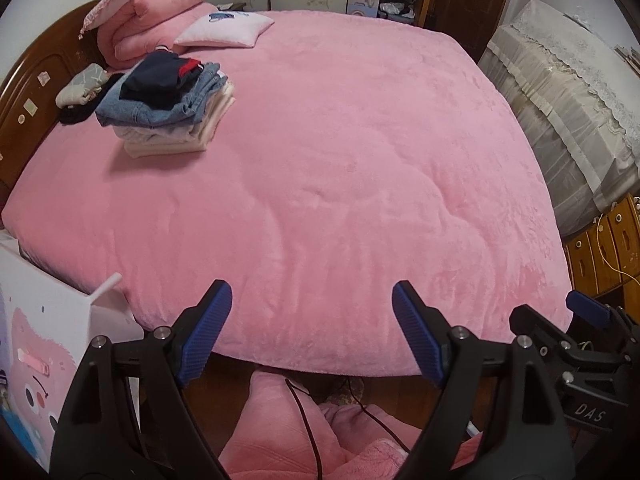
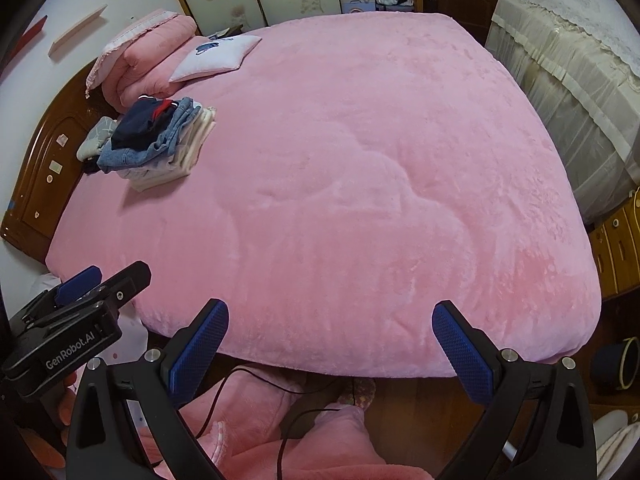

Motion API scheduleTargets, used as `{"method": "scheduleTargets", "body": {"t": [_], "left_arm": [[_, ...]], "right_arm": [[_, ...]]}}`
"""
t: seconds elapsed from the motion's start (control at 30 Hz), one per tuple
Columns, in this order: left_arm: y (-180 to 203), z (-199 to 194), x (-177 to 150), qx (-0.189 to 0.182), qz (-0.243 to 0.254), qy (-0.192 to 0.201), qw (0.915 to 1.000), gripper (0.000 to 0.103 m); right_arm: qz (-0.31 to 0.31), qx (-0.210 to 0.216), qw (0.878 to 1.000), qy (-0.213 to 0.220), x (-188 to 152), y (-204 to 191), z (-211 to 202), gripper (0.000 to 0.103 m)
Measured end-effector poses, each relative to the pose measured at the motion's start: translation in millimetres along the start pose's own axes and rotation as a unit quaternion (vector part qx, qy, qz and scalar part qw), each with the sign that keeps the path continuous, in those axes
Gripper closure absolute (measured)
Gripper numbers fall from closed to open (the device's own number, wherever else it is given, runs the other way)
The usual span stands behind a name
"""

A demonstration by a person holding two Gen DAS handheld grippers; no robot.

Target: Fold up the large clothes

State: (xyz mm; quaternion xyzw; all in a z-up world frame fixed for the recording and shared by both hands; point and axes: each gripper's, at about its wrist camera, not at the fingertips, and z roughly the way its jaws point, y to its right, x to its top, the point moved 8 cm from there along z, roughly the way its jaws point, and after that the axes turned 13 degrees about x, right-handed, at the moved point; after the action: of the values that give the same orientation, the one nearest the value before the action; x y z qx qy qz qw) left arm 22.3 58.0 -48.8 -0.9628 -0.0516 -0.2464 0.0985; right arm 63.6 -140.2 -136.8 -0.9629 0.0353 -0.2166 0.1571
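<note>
Your left gripper (image 1: 312, 332) hangs wide open over the near edge of the pink bed cover (image 1: 340, 160), gripping nothing; your right gripper (image 2: 330, 344) gapes empty too. Folded clothes (image 1: 168, 108) sit stacked near the headboard (image 1: 36, 92), well apart from both.

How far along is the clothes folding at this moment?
Done: a stack of folded clothes sits near the headboard. In hand: nothing; the left gripper and right gripper both hang with jaws open above the pink bedspread. Left: a crumpled grey garment beside the stack.
</note>
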Motion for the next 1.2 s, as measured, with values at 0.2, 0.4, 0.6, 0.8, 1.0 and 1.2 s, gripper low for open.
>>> {"method": "scheduleTargets", "body": {"t": [0.2, 0.4, 0.6, 0.8, 1.0, 1.2], "left_arm": [[-1, -4, 7, -0.001, 0.004, 0.009, 1.0000, 0.008], [5, -3, 11, -0.006, 0.020, 0.011, 0.9997, 0.001], [9, -3, 10, -0.006, 0.023, 0.011, 0.9997, 0.001], [12, -1, 10, -0.006, 0.026, 0.008, 0.9996, 0.001], [13, 2, 11, -0.007, 0.029, 0.004, 0.9996, 0.001], [14, 5, 11, -0.008, 0.031, 0.002, 0.9995, 0.001]], "right_arm": [[-0.019, -0.005, 1.000, 0.010, 10, -9, -5, 0.000], [-0.021, -0.011, 1.000, 0.014, 15, -13, -9, 0.000], [-0.020, -0.010, 1.000, 0.015, 16, -11, -10, 0.000], [-0.019, -0.012, 1.000, 0.016, 15, -12, -11, 0.000], [-0.019, -0.014, 1.000, 0.014, 15, -10, -11, 0.000], [-0.016, -0.018, 1.000, 0.015, 14, -5, -14, 0.000]]}}
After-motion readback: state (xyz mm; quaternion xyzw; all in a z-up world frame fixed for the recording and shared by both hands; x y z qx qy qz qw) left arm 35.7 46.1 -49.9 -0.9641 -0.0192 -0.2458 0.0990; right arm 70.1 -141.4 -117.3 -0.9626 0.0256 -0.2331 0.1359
